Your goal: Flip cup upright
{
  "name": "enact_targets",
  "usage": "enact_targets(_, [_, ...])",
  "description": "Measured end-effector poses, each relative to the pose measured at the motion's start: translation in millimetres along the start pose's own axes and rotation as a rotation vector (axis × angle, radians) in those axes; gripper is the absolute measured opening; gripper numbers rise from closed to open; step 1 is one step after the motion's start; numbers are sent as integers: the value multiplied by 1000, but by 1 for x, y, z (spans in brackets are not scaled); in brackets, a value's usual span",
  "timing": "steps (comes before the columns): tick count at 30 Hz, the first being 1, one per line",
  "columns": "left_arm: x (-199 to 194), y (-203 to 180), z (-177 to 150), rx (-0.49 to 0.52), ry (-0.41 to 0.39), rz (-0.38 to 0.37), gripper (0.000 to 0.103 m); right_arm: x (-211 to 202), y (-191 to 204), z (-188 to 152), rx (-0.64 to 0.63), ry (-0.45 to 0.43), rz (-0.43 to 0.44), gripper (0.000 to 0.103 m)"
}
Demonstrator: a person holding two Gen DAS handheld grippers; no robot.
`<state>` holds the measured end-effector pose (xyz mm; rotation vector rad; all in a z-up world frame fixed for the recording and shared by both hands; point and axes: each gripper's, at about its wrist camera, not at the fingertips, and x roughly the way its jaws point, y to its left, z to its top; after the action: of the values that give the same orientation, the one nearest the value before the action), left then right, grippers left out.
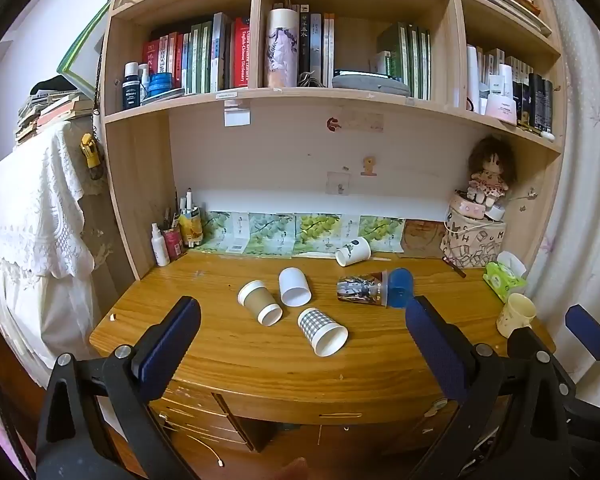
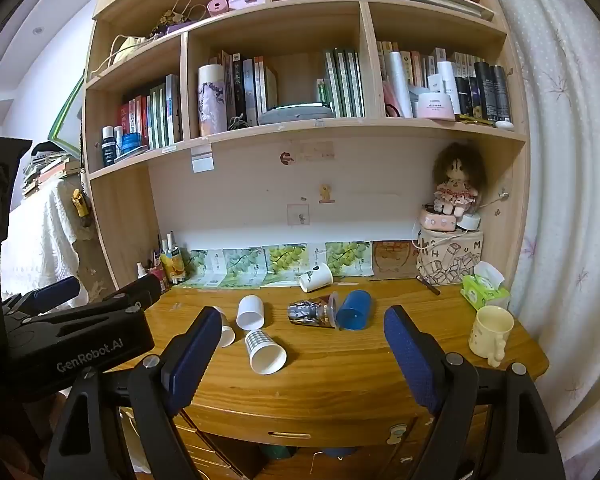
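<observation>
I find the checked cup (image 1: 322,331) lying on its side, mouth toward me, dead ahead of the left gripper (image 1: 300,344), both grippers' jaws apart and empty.

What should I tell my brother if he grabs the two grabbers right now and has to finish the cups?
Left gripper: open, holding nothing, held back from the desk's near edge.
Right gripper: open, holding nothing, also held back.
Cups: six lie tipped over on the desk: the brown cup, plain white cup, checked cup, printed white cup at the back, foil-patterned cup and blue cup. The cream mug on the right already stands upright.
Done: no tipped cup is upright yet.
Left: stand each tipped cup up, one at a time. The checked cup looks nearest.
</observation>
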<state>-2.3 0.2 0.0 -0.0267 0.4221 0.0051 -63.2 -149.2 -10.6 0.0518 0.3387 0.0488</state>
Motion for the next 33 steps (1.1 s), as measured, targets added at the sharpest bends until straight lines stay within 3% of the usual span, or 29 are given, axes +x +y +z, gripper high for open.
enact_targets(11, [-8, -5, 3, -10, -12, 6, 102, 1, 2, 2, 1, 1, 3, 84])
enact_targets(33, [28, 53, 9, -45, 3, -35, 102, 24, 39, 6, -28, 8, -16, 84])
